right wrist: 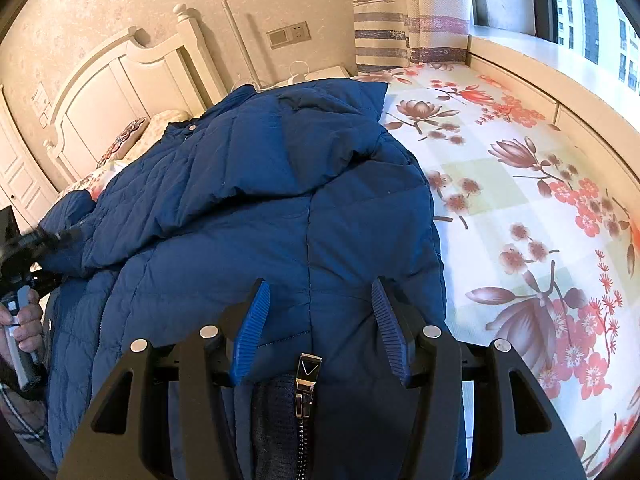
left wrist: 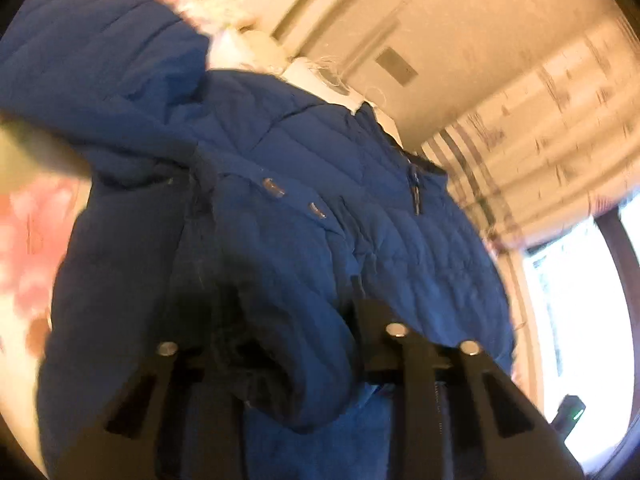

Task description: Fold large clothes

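A big blue quilted jacket (right wrist: 248, 184) lies in a heap on the bed, with its zip pull (right wrist: 306, 376) near me. My right gripper (right wrist: 319, 284) straddles the jacket's near edge, and thick fabric fills the space between its blue ribbed pads (right wrist: 254, 320). At the far left of the right wrist view, my left gripper (right wrist: 52, 238) pinches the jacket's side, with a person's hand (right wrist: 24, 320) on its handle. The blurred left wrist view shows the jacket (left wrist: 280, 184) with its metal snaps (left wrist: 274, 189). A fold of it bulges between the dark fingers of my left gripper (left wrist: 276, 320).
The floral bed sheet (right wrist: 520, 208) stretches bare to the right of the jacket. A white headboard (right wrist: 120, 92) and a pillow (right wrist: 128, 140) are at the back left. A bedside table (right wrist: 320, 74), a striped curtain (right wrist: 400, 20) and a window ledge (right wrist: 560, 76) line the far side.
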`<action>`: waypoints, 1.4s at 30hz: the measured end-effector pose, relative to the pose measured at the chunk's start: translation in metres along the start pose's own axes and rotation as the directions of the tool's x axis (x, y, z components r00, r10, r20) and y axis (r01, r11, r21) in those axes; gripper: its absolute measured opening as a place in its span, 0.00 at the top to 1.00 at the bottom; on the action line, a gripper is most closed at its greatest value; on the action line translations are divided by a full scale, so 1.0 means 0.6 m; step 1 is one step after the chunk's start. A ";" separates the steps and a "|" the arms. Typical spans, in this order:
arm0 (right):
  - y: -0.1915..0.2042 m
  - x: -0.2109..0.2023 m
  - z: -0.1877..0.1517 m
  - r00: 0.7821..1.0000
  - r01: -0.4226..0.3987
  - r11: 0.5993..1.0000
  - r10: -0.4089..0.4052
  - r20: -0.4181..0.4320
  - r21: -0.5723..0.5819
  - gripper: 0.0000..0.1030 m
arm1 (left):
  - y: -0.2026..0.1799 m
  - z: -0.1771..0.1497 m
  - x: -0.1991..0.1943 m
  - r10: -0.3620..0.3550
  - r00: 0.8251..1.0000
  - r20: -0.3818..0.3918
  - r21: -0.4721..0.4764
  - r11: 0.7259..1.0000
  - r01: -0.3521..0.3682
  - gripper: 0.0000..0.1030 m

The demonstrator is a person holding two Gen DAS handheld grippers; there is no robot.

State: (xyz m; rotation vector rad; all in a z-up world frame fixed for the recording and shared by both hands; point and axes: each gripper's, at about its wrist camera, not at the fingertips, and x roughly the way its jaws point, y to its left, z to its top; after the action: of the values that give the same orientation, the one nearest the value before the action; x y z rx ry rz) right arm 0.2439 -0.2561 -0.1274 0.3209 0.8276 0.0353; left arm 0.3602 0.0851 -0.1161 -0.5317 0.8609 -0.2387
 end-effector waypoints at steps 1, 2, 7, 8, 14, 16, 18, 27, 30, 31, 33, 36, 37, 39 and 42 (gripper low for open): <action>0.000 0.000 -0.001 1.000 -0.002 1.000 0.002 0.001 0.001 0.50 | 0.002 -0.009 0.001 0.007 1.000 0.009 0.026 1.000 -0.008 0.79; 0.001 0.000 -0.001 1.000 -0.002 1.000 0.002 0.000 0.001 0.50 | -0.001 -0.012 0.002 0.015 1.000 0.013 0.047 0.999 -0.015 0.80; 0.017 0.001 -0.002 0.999 0.054 0.998 -0.054 -0.004 -0.044 0.50 | -0.040 0.043 -0.016 0.012 0.997 0.078 0.129 0.991 -0.022 0.82; 0.019 0.001 -0.002 0.998 0.060 0.997 -0.060 -0.004 -0.048 0.50 | -0.043 0.064 -0.021 0.006 0.995 0.095 0.129 0.991 -0.018 0.82; 0.018 0.002 0.000 0.998 0.070 0.996 -0.070 -0.003 -0.047 0.50 | -0.023 0.071 0.056 0.117 0.991 -0.058 0.195 0.975 -0.104 0.45; 0.024 -0.002 0.007 0.995 0.095 0.993 -0.095 -0.004 -0.064 0.50 | -0.020 0.035 0.058 0.097 0.995 -0.008 0.257 0.962 -0.091 0.30; 0.028 -0.011 0.023 0.991 0.129 0.988 -0.126 0.032 -0.090 0.50 | -0.028 0.026 0.050 0.082 0.997 -0.009 0.288 0.955 -0.076 0.14; 0.020 0.040 0.138 0.966 0.255 0.954 -0.259 -0.005 -0.157 0.50 | 0.037 0.032 -0.001 -0.011 0.991 0.136 0.098 0.995 -0.002 0.11; 0.018 0.004 0.171 0.984 0.148 0.988 -0.144 0.107 -0.035 0.50 | 0.061 0.036 -0.012 -0.009 0.985 0.174 0.025 1.000 0.005 0.11; 0.024 0.009 0.178 0.987 0.120 0.992 -0.116 0.111 -0.028 0.50 | 0.060 0.037 -0.012 -0.006 0.985 0.173 0.022 1.000 0.002 0.11; 0.050 0.044 0.182 0.994 0.095 0.991 -0.088 0.068 -0.096 0.51 | 0.057 0.036 -0.012 0.005 0.984 0.177 0.035 0.999 -0.012 0.11; 0.078 0.115 0.165 0.985 0.168 0.951 -0.175 -0.004 -0.260 0.62 | 0.045 0.032 -0.022 0.020 0.979 0.203 0.074 0.997 -0.036 0.11; 0.071 0.139 0.159 0.976 0.190 0.943 -0.211 -0.049 -0.271 0.63 | 0.038 0.030 -0.022 0.021 0.977 0.211 0.079 0.996 -0.039 0.11; 0.050 0.133 0.166 0.984 0.149 0.974 -0.163 -0.071 -0.173 0.64 | 0.036 0.027 -0.029 0.027 0.972 0.232 0.081 0.996 -0.047 0.11; 0.052 0.108 0.193 0.996 0.083 0.990 -0.088 -0.031 -0.117 0.64 | 0.037 0.028 -0.038 0.030 0.963 0.267 0.069 0.996 -0.051 0.10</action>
State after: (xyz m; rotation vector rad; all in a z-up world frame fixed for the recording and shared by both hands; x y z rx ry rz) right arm 0.3751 -0.2471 -0.0920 0.1755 0.8708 0.0091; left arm 0.3582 0.1188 -0.1041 -0.4624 0.5988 -0.1573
